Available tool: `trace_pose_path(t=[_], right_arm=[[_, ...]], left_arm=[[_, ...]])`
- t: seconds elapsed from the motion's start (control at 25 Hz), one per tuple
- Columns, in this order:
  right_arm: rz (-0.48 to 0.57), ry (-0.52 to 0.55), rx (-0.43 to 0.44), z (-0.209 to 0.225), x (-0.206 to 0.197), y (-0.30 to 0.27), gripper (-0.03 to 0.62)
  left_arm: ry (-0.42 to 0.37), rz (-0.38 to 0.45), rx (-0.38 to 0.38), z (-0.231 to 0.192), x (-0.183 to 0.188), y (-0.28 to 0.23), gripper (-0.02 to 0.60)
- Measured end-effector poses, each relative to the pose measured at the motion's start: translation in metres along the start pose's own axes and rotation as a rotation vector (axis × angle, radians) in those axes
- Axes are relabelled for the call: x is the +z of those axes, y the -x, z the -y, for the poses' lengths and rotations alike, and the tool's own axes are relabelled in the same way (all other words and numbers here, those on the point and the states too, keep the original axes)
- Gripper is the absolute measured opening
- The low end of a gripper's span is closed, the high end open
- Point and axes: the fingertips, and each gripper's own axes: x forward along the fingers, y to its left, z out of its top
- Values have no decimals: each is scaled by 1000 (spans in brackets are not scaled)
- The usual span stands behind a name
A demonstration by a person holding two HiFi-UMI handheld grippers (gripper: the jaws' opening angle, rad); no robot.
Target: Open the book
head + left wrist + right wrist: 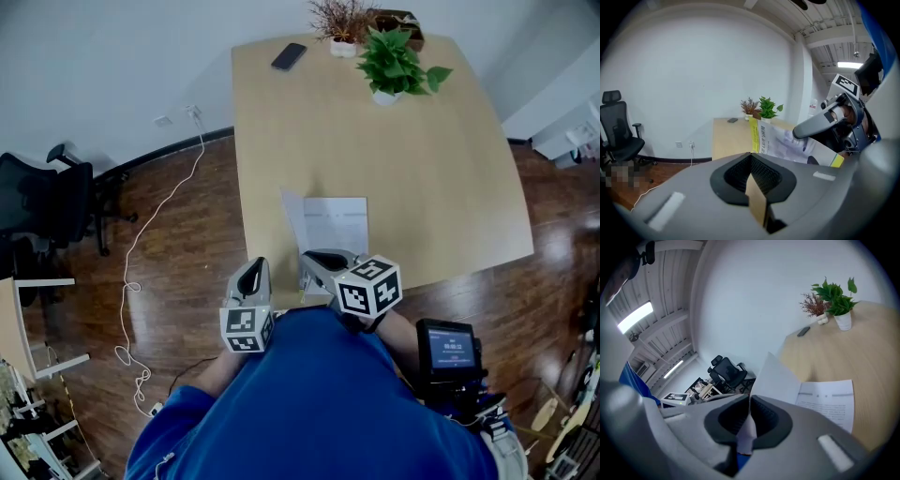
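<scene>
Found book [336, 225] lying open at the table's [422, 169] near edge, with one white page [776, 378] raised. Noted right gripper [749, 405] clamped on that page. Noted left gripper [752, 161] closed on a thin tan sheet [757, 201], just beside the book. Recorded phone [289, 56], green plant [394, 64] and reddish plant [342, 21], both potted, along the far edge, well apart from the book.
</scene>
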Motion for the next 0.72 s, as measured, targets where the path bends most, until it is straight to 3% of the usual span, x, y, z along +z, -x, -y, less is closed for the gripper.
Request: trace_pose_path(t=[0.72], right_arm=[[-43,32,-37,-39,-1,-70,28]], left_arm=[[-2,-19,-38,-66,-14,6,6]])
